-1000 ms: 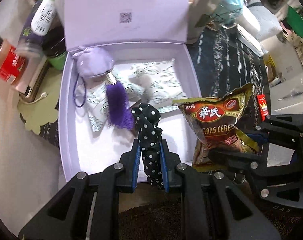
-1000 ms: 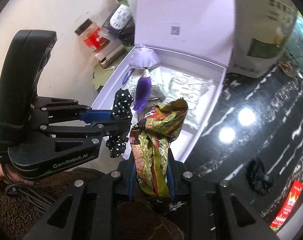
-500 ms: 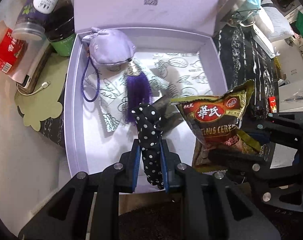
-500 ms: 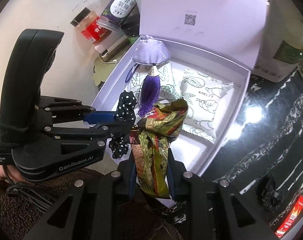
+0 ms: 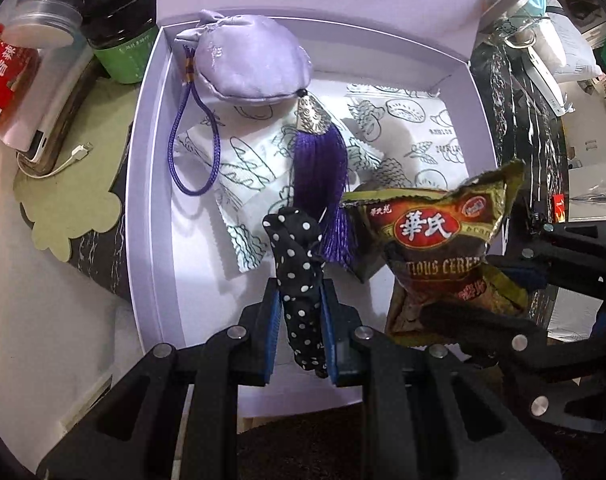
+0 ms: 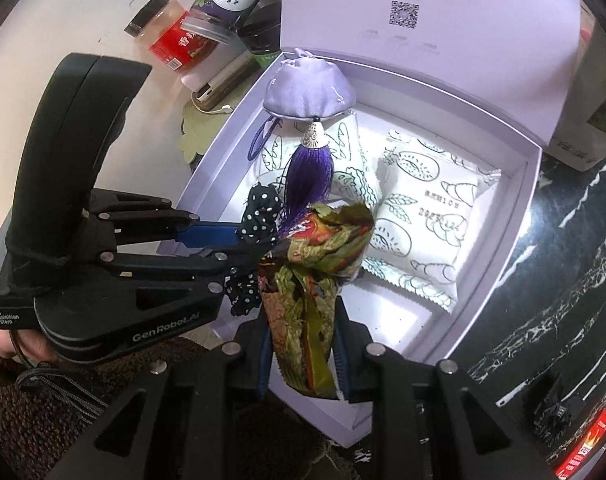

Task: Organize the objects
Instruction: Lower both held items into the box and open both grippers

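An open lilac box (image 5: 143,200) holds a lilac satin pouch (image 5: 247,60) with a purple tassel (image 5: 321,168) and white printed snack packets (image 5: 423,136). My left gripper (image 5: 301,300) points down over the box's near part, shut on a black polka-dot cloth band (image 5: 297,264). Just to its right, the right gripper (image 6: 303,344) is shut on a brown-and-gold cereal packet (image 6: 311,280), which hangs over the box's near right part (image 5: 435,240). In the right wrist view the left gripper (image 6: 239,248) and its band (image 6: 263,208) sit close beside the packet, above the tassel's end.
The box's lid (image 6: 423,20) stands upright at the back. Left of the box are a red-labelled jar (image 5: 3,80), a dark bottle (image 5: 119,28), a phone with a cable (image 5: 47,148) and a green mat (image 5: 71,200). Black marbled tabletop (image 6: 563,280) lies to the right, with a small red pack (image 6: 583,452).
Both grippers have sunk and moved forward over the box, which now looks larger. Each keeps the same hold on its item.
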The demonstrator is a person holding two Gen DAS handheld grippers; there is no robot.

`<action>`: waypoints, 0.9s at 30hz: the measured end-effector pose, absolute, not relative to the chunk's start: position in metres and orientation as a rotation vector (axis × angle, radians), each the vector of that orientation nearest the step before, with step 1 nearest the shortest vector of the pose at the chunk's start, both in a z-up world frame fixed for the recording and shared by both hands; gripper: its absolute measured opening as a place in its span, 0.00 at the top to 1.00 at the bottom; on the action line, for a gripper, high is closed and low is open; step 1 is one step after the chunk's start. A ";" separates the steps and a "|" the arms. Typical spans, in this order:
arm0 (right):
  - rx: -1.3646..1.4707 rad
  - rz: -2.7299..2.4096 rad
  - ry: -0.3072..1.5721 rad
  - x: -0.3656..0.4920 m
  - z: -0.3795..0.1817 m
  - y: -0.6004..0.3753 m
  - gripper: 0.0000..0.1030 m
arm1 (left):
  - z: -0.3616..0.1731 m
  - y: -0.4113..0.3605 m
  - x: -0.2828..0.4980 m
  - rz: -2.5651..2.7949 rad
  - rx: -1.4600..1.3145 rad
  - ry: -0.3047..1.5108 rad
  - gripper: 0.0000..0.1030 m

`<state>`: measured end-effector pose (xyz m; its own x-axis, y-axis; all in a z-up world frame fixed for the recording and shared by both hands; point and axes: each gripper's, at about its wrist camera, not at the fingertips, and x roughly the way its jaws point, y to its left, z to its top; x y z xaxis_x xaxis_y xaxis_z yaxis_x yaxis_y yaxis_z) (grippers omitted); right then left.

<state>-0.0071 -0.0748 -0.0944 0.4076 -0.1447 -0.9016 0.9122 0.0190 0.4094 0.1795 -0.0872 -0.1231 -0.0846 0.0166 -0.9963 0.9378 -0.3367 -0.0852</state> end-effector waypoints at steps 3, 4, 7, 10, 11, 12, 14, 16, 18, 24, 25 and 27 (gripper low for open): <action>1.294 -0.967 0.787 -0.008 -0.096 -0.076 0.76 | -0.128 -0.093 0.178 -1.526 1.430 1.098 0.83; 1.299 -0.966 0.786 -0.008 -0.097 -0.077 0.76 | -0.131 -0.095 0.177 -1.524 1.435 1.103 0.83; 1.317 -0.962 0.782 -0.011 -0.099 -0.077 0.75 | -0.137 -0.100 0.175 -1.525 1.446 1.119 0.83; 1.334 -0.964 0.784 -0.014 -0.101 -0.079 0.75 | -0.141 -0.105 0.171 -1.529 1.461 1.127 0.83; 1.337 -0.964 0.785 -0.015 -0.101 -0.079 0.75 | -0.142 -0.107 0.169 -1.531 1.465 1.127 0.83; 1.337 -0.965 0.788 -0.015 -0.101 -0.080 0.75 | -0.143 -0.109 0.168 -1.532 1.468 1.127 0.83; 1.335 -0.962 0.798 -0.016 -0.100 -0.081 0.74 | -0.145 -0.113 0.166 -1.530 1.473 1.129 0.83; 1.313 -0.968 0.818 -0.014 -0.097 -0.082 0.71 | -0.147 -0.117 0.163 -1.516 1.488 1.128 0.83; 1.296 -0.978 0.835 -0.013 -0.095 -0.083 0.71 | -0.146 -0.120 0.160 -1.514 1.493 1.116 0.82; 1.277 -1.017 0.846 -0.020 -0.088 -0.082 0.68 | -0.145 -0.128 0.151 -1.510 1.512 1.100 0.79; 1.274 -1.022 0.844 -0.021 -0.087 -0.082 0.68 | -0.143 -0.129 0.149 -1.511 1.510 1.096 0.79; 1.269 -1.030 0.842 -0.023 -0.084 -0.080 0.67 | -0.140 -0.131 0.145 -1.516 1.507 1.083 0.79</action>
<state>-0.0233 -0.0802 -0.0839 0.3381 -0.1404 -0.9306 0.9399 0.0010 0.3414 0.1450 -0.1310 -0.1400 -0.0484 0.0638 -0.9968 0.9223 -0.3803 -0.0691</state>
